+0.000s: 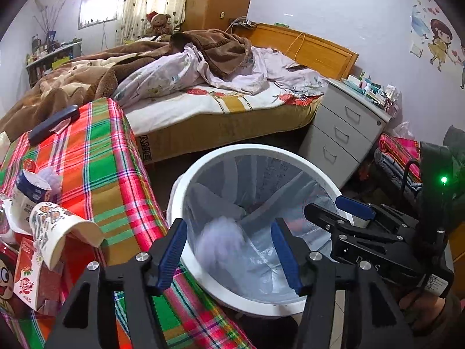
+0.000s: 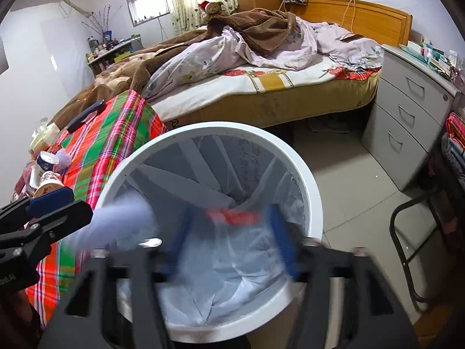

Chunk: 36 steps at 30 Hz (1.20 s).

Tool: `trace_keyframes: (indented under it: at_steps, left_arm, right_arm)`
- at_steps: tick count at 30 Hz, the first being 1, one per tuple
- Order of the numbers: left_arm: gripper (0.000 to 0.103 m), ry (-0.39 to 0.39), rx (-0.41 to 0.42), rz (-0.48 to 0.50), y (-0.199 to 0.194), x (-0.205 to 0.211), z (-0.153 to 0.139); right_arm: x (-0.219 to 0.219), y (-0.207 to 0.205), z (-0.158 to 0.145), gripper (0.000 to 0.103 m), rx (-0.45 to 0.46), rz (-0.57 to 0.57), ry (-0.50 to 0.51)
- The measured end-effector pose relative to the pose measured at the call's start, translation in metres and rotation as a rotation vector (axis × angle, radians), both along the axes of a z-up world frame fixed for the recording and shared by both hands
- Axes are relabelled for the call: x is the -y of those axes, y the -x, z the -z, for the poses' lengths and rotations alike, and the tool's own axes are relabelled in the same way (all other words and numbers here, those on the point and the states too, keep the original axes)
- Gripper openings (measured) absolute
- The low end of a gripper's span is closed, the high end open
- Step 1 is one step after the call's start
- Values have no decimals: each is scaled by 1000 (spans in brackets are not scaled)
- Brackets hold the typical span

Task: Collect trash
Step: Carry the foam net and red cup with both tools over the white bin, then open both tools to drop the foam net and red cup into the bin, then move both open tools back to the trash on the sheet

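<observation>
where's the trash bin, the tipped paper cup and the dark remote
trash bin (image 2: 312, 192), right wrist view, right side of its white rim
tipped paper cup (image 1: 58, 226), left wrist view, its printed side wall
dark remote (image 1: 53, 125), left wrist view, middle of its body

Two handheld grippers, black plastic frames with triangular cutouts. Left gripper (image 1: 229, 251): blue rubber finger pads (image 1: 171, 254), silver round screws on the finger arms. Right gripper (image 1: 334, 208): same black body, blue pad, silver screws, faint white lettering, QR sticker (image 1: 436, 285) at rear, green LED (image 1: 443, 179) on a dark module, black cable. Bare-skinned hand (image 1: 421, 305) with dark sleeve cuff behind.
</observation>
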<state>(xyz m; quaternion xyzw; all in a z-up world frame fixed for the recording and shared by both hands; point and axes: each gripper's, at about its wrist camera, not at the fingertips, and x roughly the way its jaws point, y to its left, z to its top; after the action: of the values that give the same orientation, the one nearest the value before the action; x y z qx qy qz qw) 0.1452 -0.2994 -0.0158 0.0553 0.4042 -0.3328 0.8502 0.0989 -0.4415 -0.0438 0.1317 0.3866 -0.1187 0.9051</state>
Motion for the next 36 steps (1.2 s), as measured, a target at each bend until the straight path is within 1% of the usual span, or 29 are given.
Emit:
trace_keyframes:
  at_steps: [8, 14, 19, 25, 30, 36]
  left_arm:
    - [62, 2, 28, -41, 6, -22, -12]
    - [62, 20, 45, -86, 13, -50, -24]
    - [62, 22, 87, -133, 22, -80, -35]
    - [62, 13, 122, -212, 27, -119, -44]
    - [62, 22, 129, -277, 25, -155, -47]
    - [62, 9, 134, -369, 20, -199, -47]
  right_arm:
    - [-8, 3, -10, 66, 22, 4, 16]
    - [-22, 7, -24, 66, 67, -21, 28]
    - [-41, 5, -34, 66, 98, -65, 36]
    - [-67, 1, -40, 66, 126, -127, 42]
    - [-88, -5, -44, 66, 140, -177, 46]
    - [-113, -16, -47, 66, 149, -239, 50]
